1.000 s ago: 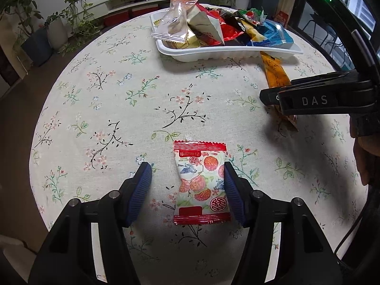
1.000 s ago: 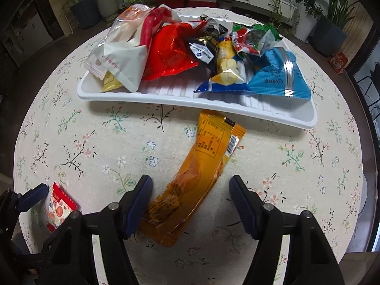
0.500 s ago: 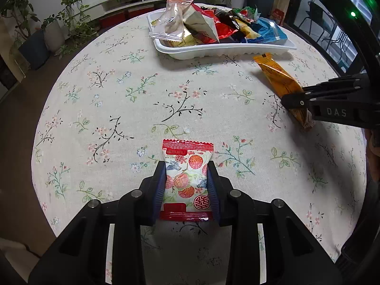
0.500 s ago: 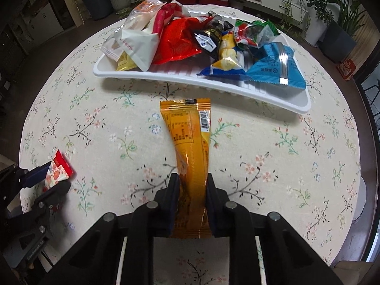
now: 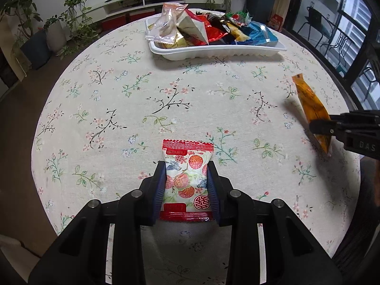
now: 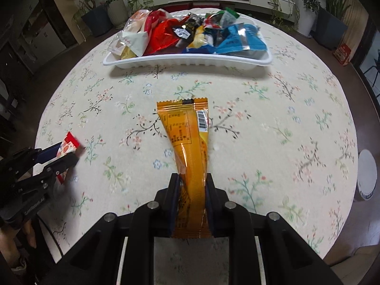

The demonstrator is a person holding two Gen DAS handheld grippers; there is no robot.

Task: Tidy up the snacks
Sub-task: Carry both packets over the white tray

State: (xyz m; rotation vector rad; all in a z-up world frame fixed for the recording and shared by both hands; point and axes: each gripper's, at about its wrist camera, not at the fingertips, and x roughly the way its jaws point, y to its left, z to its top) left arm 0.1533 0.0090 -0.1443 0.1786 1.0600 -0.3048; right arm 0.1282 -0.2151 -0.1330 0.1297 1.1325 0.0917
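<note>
A white snack packet with red ends and a lychee print (image 5: pixel 186 178) is pinched between the blue pads of my left gripper (image 5: pixel 186 166), which is shut on it low over the floral tablecloth. The same packet (image 6: pixel 67 146) shows at the left of the right wrist view. My right gripper (image 6: pixel 192 178) is shut on the lower end of a long orange snack bar (image 6: pixel 187 142), lifted off the cloth. That bar (image 5: pixel 311 104) appears at the right edge of the left wrist view. A white tray (image 5: pixel 213 53) piled with several snack bags stands at the far side of the table.
The round table (image 6: pixel 296 118) carries a pale floral cloth, bare between the tray (image 6: pixel 185 60) and both grippers. Potted plants and a low white shelf stand beyond it. A white dish (image 6: pixel 367 174) lies past the table's right rim. A person's hand (image 6: pixel 14 232) grips the left tool.
Both grippers closed from wide open onto their packets. The right one then drew the orange bar back and away from the tray, straightening it; the left packet shifted only slightly.
</note>
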